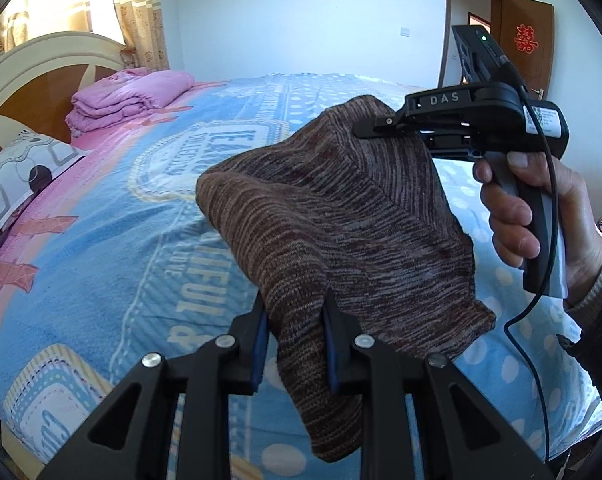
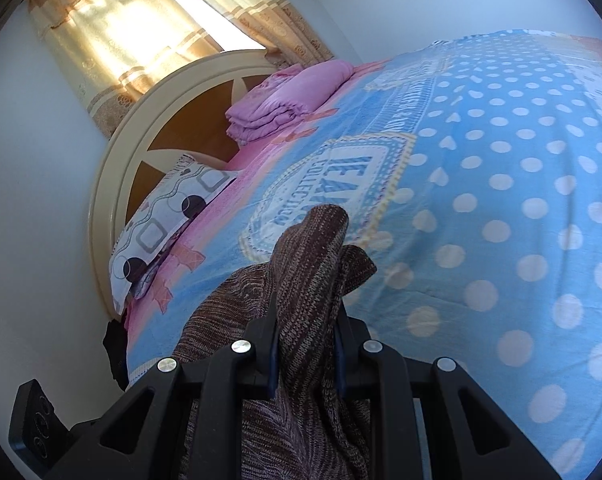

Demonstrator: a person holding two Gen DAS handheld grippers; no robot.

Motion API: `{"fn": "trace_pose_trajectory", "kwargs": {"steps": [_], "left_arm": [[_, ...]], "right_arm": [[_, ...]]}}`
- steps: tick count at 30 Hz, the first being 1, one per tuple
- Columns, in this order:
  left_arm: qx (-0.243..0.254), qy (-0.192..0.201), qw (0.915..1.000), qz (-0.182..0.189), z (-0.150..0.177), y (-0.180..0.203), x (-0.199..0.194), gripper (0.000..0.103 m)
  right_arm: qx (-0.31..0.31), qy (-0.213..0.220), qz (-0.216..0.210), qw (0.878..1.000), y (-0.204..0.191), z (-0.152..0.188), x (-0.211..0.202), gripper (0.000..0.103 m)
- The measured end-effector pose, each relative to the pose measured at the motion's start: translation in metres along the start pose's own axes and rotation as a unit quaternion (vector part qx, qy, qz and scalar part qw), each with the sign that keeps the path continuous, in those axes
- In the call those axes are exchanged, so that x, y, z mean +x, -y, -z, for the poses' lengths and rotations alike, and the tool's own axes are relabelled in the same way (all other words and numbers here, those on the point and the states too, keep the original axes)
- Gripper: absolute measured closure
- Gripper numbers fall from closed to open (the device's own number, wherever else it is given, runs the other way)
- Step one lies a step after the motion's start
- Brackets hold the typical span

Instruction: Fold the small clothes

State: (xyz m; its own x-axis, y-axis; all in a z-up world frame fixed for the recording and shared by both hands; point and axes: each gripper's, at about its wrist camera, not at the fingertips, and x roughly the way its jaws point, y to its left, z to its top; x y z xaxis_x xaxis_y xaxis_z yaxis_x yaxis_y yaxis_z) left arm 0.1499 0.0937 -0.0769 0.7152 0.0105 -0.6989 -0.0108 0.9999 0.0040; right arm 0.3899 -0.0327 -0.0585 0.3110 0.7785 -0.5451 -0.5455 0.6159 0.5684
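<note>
Knit (image 1: 341, 220): held above bed (image 1: 121, 220), unfolded.
Left gripper (image 1: 295, 320): clamped on knit.
Right gripper (image 1: 375, 126): clamped on knit.
Left to do: lay flat, all folds.

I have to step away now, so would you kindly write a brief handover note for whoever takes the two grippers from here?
Left gripper: shut on the brown knit garment, gripping its lower edge.
Right gripper: shut on the same garment, pinching a bunched upper edge.
The garment hangs between the two, lifted above the blue polka-dot bedspread, not lying flat.
Done: garment picked up at two points.
Left: spread it on the bedspread, then probably fold and smooth it. No finished fold is visible yet.
A folded pink blanket sits near the headboard, away from the work.
</note>
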Motion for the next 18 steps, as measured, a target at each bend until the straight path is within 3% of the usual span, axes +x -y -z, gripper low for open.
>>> {"fn": "trace_pose_trajectory", "kwargs": {"steps": [11, 18], "left_arm": [[-0.015, -0.014, 0.9988, -0.043, 0.019, -0.044, 0.001, 0.078], [-0.038, -0.035, 0.9977, -0.045, 0.03, -0.059, 0.01, 0.078]], "right_arm": [[-0.034, -0.044, -0.018, 0.998, -0.044, 0.002, 0.064, 0.082], [-0.043, -0.074, -0.002, 0.996, -0.049, 0.01, 0.1, 0.082]]}}
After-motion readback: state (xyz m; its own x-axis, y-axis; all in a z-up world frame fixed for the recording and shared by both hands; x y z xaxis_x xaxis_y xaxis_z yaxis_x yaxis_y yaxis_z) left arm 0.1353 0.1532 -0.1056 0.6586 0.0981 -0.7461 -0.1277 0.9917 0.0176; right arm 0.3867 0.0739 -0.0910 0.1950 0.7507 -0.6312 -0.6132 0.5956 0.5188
